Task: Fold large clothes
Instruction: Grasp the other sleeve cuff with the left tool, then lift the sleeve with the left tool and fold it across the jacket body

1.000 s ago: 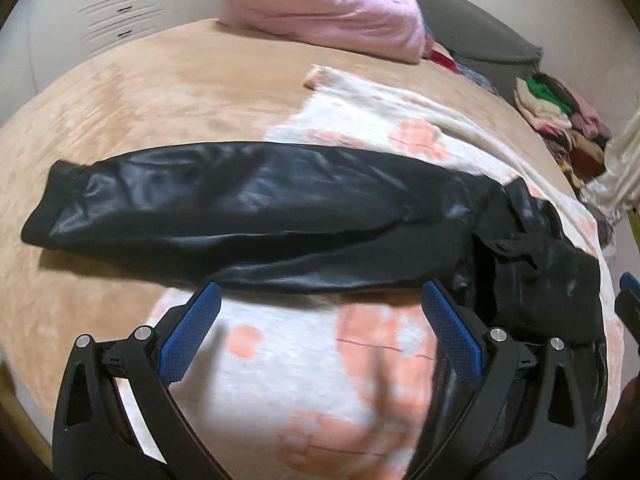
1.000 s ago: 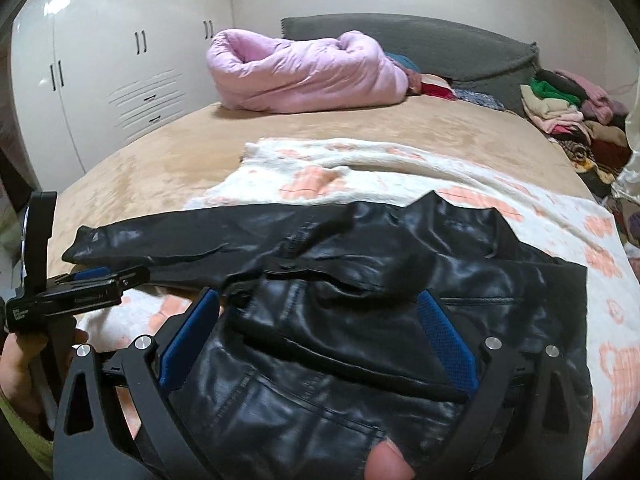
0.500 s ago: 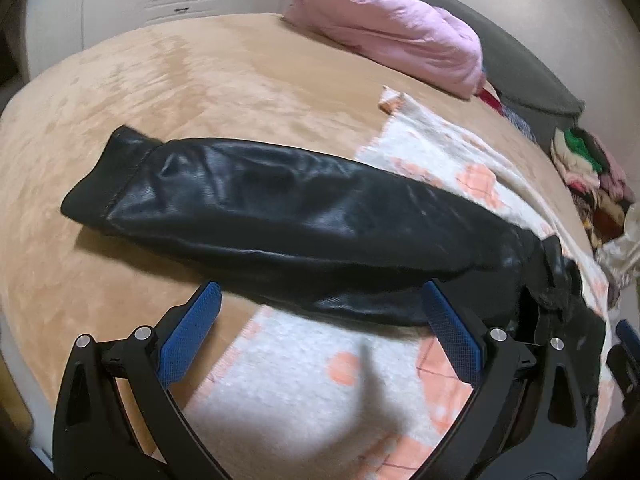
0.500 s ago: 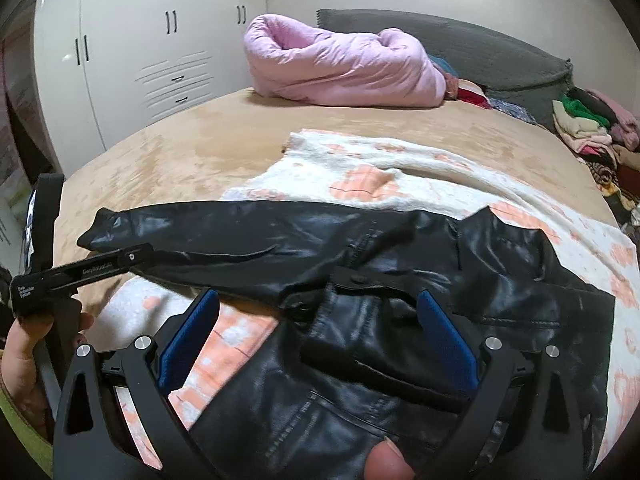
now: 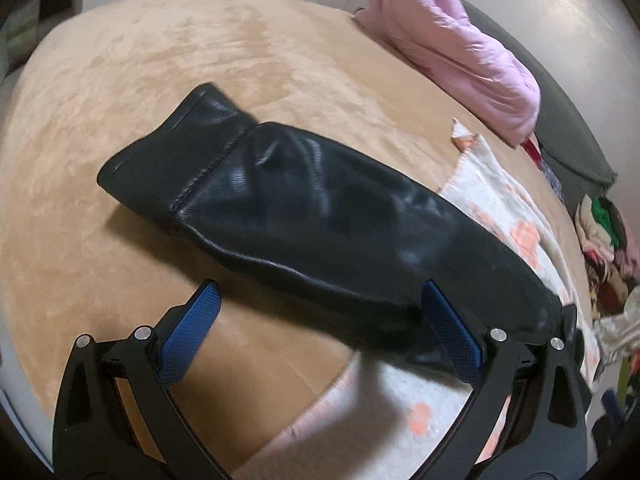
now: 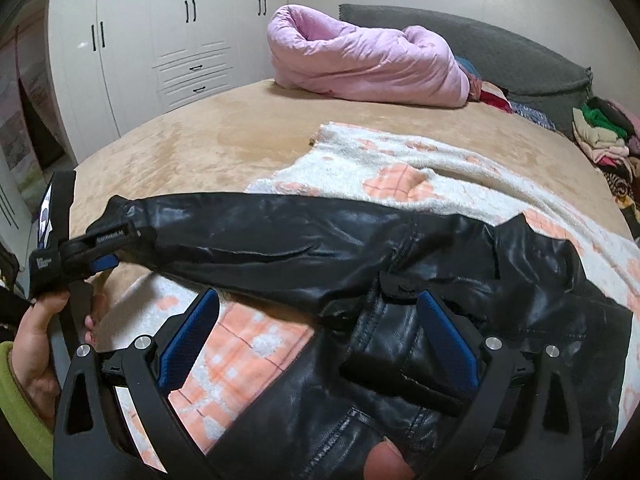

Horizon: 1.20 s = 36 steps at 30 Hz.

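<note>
Black leather jacket's outstretched sleeve [image 5: 304, 216] runs toward the tan bed's [image 5: 200, 48] left edge; left gripper [image 5: 320, 332], fingers spread, hovers nearest its cuff.

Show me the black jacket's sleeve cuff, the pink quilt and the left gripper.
sleeve cuff [image 5: 176, 148], left wrist view, ribbed end.
pink quilt [image 6: 360, 64], right wrist view, middle of the roll.
left gripper [image 5: 320, 332], left wrist view, between its fingers.

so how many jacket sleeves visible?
1: the sleeve lies stretched toward the left gripper, cuff on the tan bedspread. The second may be hidden under the jacket body.
</note>
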{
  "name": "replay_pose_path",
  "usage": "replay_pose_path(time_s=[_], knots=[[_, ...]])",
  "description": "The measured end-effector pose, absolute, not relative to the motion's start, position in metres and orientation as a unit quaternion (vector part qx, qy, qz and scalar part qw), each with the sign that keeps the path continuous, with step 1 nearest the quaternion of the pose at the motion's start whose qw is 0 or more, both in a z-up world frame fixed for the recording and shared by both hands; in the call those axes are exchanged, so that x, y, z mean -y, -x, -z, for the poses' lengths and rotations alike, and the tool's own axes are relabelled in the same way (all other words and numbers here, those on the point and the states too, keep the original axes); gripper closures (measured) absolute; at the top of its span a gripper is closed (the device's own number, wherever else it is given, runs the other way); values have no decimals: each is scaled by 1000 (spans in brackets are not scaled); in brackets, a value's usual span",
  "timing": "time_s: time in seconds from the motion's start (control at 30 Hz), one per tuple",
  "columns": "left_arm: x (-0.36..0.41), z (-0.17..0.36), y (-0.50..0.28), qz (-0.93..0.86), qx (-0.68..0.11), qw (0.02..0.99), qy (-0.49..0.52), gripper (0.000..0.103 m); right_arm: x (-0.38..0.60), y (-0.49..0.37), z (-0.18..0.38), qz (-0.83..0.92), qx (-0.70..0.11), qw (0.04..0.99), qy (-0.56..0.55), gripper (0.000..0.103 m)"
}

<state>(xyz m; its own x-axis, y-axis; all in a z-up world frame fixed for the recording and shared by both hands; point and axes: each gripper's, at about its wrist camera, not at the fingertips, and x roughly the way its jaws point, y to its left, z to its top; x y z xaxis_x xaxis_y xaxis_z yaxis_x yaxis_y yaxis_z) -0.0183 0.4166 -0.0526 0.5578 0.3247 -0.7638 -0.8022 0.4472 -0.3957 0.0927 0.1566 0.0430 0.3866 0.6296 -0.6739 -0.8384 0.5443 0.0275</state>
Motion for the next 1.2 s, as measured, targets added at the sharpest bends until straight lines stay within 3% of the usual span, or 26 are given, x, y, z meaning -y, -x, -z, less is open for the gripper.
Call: replay_pose_path(time_s=[0.17,0.2,0.23,0.3,0.43,0.63,1.2], knots=[[-425,52,22,-366,-272,794,403,13,-144,-103,-35,-435,-340,822,144,5],[-428,52,22,-360,-264,796,408,28,-140,-105,-33,-431,-342,824,139,5],[-430,52,21,-362,-264,795,410,52,-138,-106,-32,-427,-344,825,136,5],[-436,55,23,-371,-265,789,412,80,-131,-110,-30,-419,-349,828,128,5],[-434,47,32,-351,-229,805,421,97,-112,-114,-32,-408,-349,836,113,5],[-414,10,36,-329,-187,839,391,102,-80,-125,-39,-387,-351,848,92,5],[-322,-113,-7,-224,-136,921,289,102,12,-154,-48,-332,-354,875,14,5]])
